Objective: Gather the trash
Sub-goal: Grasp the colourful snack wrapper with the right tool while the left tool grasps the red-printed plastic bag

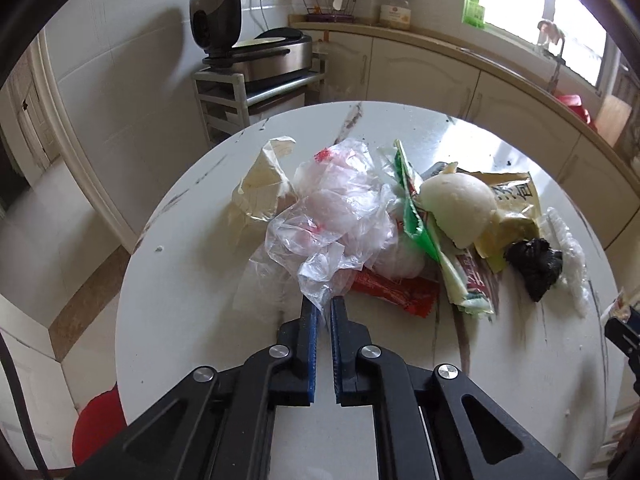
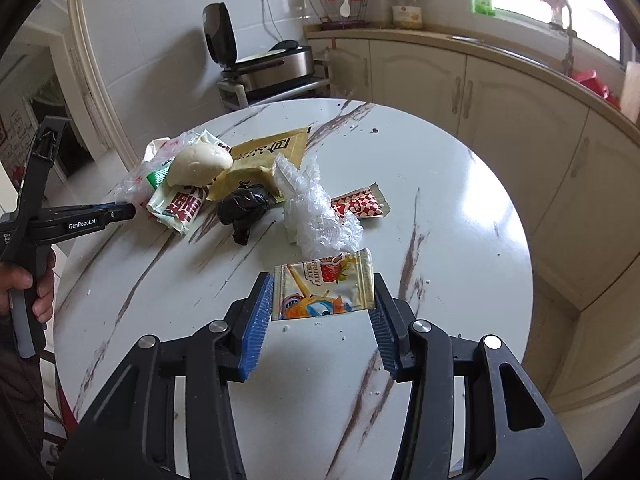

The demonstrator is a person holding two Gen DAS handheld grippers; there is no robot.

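A pile of trash lies on a round white marble table (image 1: pixel 180 300). My left gripper (image 1: pixel 324 304) is shut on the near edge of a clear plastic bag (image 1: pixel 332 216); it also shows in the right wrist view (image 2: pixel 120 213). Around the bag lie a red wrapper (image 1: pixel 396 292), a green-edged wrapper (image 1: pixel 420 224), a white bun (image 1: pixel 460 204), a yellow packet (image 1: pixel 516 196) and a crumpled black bag (image 1: pixel 534 264). My right gripper (image 2: pixel 322 296) is open, its jaws on either side of a yellow fruit-jelly sachet (image 2: pixel 324 286) flat on the table.
A crumpled clear film (image 2: pixel 320 216) and a red-checked wrapper (image 2: pixel 360 206) lie beyond the sachet. A beige torn bag (image 1: pixel 264 184) lies at the pile's left. A rack with a cooker (image 1: pixel 260 60) and cabinets (image 2: pixel 500 100) stand behind the table. A red stool (image 1: pixel 100 428) stands below left.
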